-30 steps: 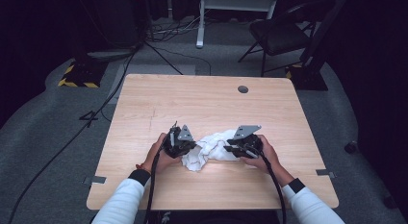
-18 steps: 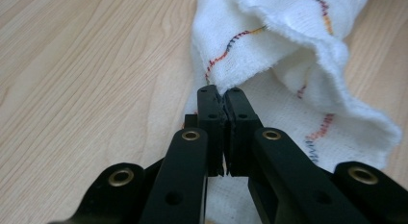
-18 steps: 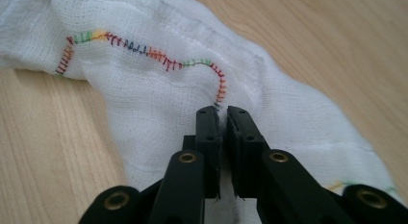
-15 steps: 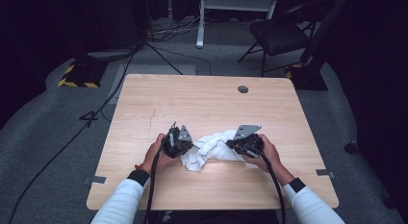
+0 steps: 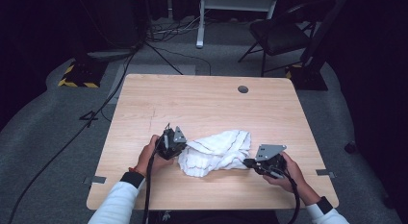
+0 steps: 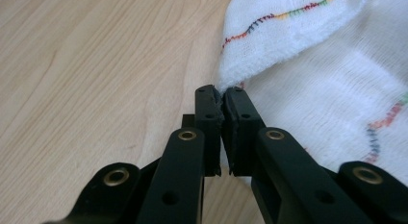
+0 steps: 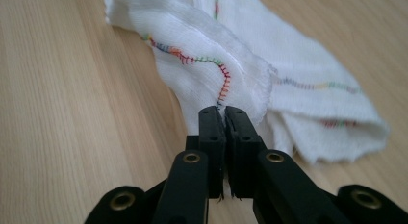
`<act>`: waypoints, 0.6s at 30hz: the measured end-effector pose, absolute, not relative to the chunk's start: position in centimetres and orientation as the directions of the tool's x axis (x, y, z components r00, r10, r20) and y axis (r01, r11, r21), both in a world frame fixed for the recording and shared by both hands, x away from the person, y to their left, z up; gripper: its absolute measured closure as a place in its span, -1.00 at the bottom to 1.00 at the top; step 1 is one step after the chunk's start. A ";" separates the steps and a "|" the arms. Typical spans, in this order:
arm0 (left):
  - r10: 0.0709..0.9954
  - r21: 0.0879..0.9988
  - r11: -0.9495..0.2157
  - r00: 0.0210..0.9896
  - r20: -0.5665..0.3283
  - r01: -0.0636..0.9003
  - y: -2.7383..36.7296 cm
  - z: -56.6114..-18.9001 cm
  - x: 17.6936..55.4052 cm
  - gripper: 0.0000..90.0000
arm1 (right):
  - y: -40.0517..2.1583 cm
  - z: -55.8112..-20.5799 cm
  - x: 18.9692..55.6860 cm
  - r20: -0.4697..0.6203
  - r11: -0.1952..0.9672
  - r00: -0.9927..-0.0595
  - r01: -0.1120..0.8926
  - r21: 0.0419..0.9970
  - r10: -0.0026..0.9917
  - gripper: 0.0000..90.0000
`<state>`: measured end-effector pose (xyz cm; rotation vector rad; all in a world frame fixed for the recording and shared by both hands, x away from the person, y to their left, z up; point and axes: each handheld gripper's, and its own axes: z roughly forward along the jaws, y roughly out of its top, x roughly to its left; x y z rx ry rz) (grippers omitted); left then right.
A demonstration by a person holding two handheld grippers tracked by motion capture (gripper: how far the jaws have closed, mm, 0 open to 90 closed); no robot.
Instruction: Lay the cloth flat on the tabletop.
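A white cloth (image 5: 216, 152) with multicoloured stitching lies rumpled on the wooden table (image 5: 202, 104), near its front edge. My left gripper (image 5: 185, 146) is at the cloth's left end. In the left gripper view the jaws (image 6: 222, 92) are shut on a corner of the cloth (image 6: 327, 89). My right gripper (image 5: 246, 162) is at the cloth's right end. In the right gripper view it (image 7: 220, 111) is shut on a hem of the cloth (image 7: 202, 65), right at the stitched line. The cloth stretches between the two grippers.
A round cable hole (image 5: 243, 89) sits near the table's far edge. Beyond the table are a dark chair (image 5: 279, 34), a white desk leg (image 5: 199, 22), floor cables and a yellow-black striped block (image 5: 77, 80). Bare wood lies to the far side and both sides of the cloth.
My right gripper has moved right and toward the near edge with the cloth's end in it, drawing the bunched cloth out wider. The left gripper has stayed put.
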<state>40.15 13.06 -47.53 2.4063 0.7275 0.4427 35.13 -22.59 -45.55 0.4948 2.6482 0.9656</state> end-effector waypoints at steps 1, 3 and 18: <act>0.595 0.614 -0.678 0.793 0.134 0.405 13.3 -47.6 40.0 0.91 | -22.6 -45.5 35.1 -0.141 0.718 -0.902 0.221 0.660 0.407 0.92; 0.603 0.607 -0.675 0.788 0.126 0.419 13.9 -47.7 39.9 0.91 | -23.2 -46.3 34.8 -0.148 0.735 -0.896 0.239 0.634 0.419 0.92; 0.460 0.697 -0.673 0.878 0.131 0.249 7.8 -45.7 37.7 0.08 | -26.4 -44.9 36.2 -0.143 0.581 -0.767 0.336 0.742 0.626 0.27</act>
